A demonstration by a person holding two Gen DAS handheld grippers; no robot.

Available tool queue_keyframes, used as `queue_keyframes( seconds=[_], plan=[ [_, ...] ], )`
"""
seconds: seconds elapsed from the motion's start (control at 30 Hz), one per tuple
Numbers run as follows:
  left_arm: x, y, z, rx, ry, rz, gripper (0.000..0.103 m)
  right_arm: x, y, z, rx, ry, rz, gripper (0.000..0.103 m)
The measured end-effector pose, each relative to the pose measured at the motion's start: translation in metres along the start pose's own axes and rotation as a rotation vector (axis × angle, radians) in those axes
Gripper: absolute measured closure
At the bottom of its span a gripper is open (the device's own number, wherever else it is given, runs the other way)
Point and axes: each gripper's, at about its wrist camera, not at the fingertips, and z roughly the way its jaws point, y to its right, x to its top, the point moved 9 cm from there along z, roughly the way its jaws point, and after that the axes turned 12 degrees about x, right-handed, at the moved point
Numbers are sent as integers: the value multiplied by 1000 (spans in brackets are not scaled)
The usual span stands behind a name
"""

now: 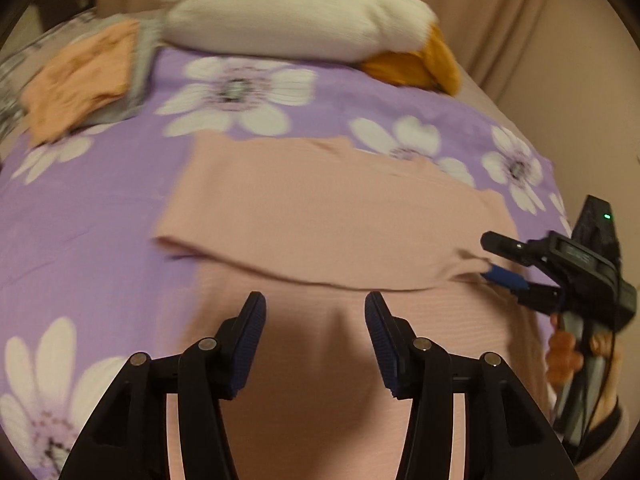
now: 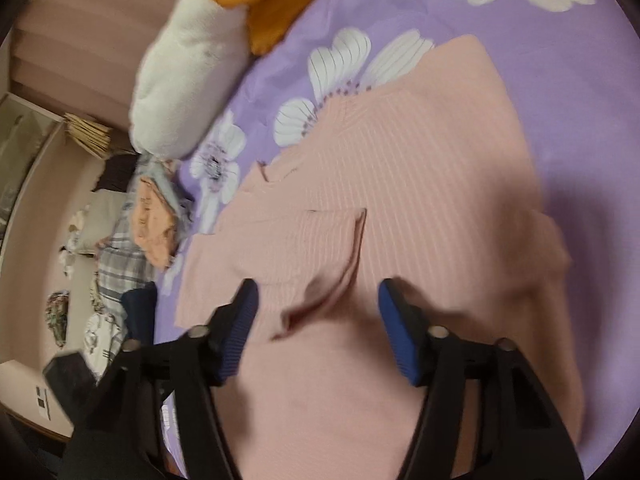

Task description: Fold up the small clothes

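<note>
On the flowered sheet (image 1: pixel 100 216), a half-folded pink top (image 1: pixel 320 208) is laid
Both the left gripper (image 1: pixel 315 312) and right gripper (image 2: pixel 318 300) are held apart, empty; the loose flap (image 2: pixel 320 300) could be dragged open

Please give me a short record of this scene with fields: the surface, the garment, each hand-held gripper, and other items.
surface: purple floral bedsheet
garment: pink ribbed top, sleeve folded across
left hand-held gripper: open, above garment
right hand-held gripper: open, over sleeve cuff
other items: white plush toy, folded orange clothes
</note>
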Motion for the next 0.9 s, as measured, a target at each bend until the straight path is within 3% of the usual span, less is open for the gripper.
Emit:
queue_keyframes(
  seconds=[0.13, 0.17, 0.2, 0.3, 0.47, 0.57, 0.7, 0.9],
  plan=[
    [-1, -38, -4, 34, 6, -56, 53, 3, 2, 22, -42, -49, 27, 78],
    [-1, -47, -5, 42, 5, -76, 53, 5, -2, 25, -59, -57, 6, 92],
    [-1, -54, -5, 47, 4, -88, 53, 6, -4, 25, -77, -59, -10, 96],
    [-1, -73, -7, 59, 3, -126, 53, 18, -29, 20, -107, -37, -113, 97],
    [2, -89, -12, 68, 19, -166, 53, 50, -91, -22, -34, 85, -258, 97],
    [2, -89, -9, 67, 18, -168, 53, 62, -99, -42, -34, 139, -281, 96],
    [4, -85, 0, 58, 5, -157, 53, 64, -61, -51, -122, 137, -249, 96],
    [17, -66, 23, 46, -19, -120, 53, 50, 17, -43, -357, 73, -210, 92]
  ],
)
